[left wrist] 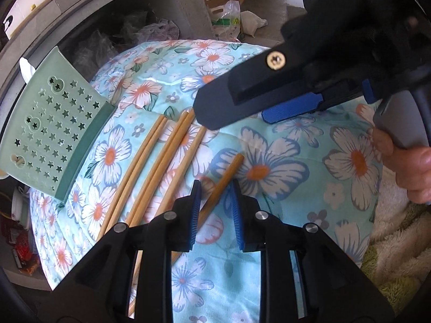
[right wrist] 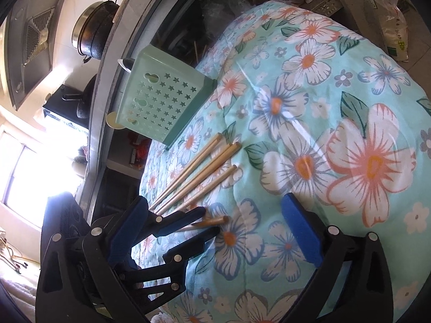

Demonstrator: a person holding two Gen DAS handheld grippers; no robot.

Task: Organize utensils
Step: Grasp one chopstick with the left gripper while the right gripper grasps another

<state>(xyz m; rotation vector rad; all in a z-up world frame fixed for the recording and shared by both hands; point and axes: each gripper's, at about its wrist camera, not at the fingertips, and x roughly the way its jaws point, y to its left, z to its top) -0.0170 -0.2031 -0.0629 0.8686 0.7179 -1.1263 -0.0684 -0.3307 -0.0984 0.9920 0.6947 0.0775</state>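
Several bamboo chopsticks (left wrist: 161,161) (right wrist: 199,172) lie side by side on a floral cloth (left wrist: 282,228) (right wrist: 350,86). One more chopstick (left wrist: 229,172) (right wrist: 216,220) lies apart from them, to their right in the left wrist view. My left gripper (left wrist: 215,210) (right wrist: 210,222) straddles it with narrow jaws; its blue pads stand clear on both sides. My right gripper (right wrist: 215,200) (left wrist: 237,118) hangs wide open over the cloth, holding nothing. A pale green utensil holder (left wrist: 54,134) (right wrist: 161,102) with star holes lies tipped at the cloth's edge beyond the chopsticks.
A person's hand (left wrist: 409,167) grips the right tool. A fluffy blanket (left wrist: 390,242) borders the cloth. Plastic bags (left wrist: 226,18) sit on the floor behind. A dark pot (right wrist: 91,32) stands on a counter past the holder, under a range hood (right wrist: 29,40).
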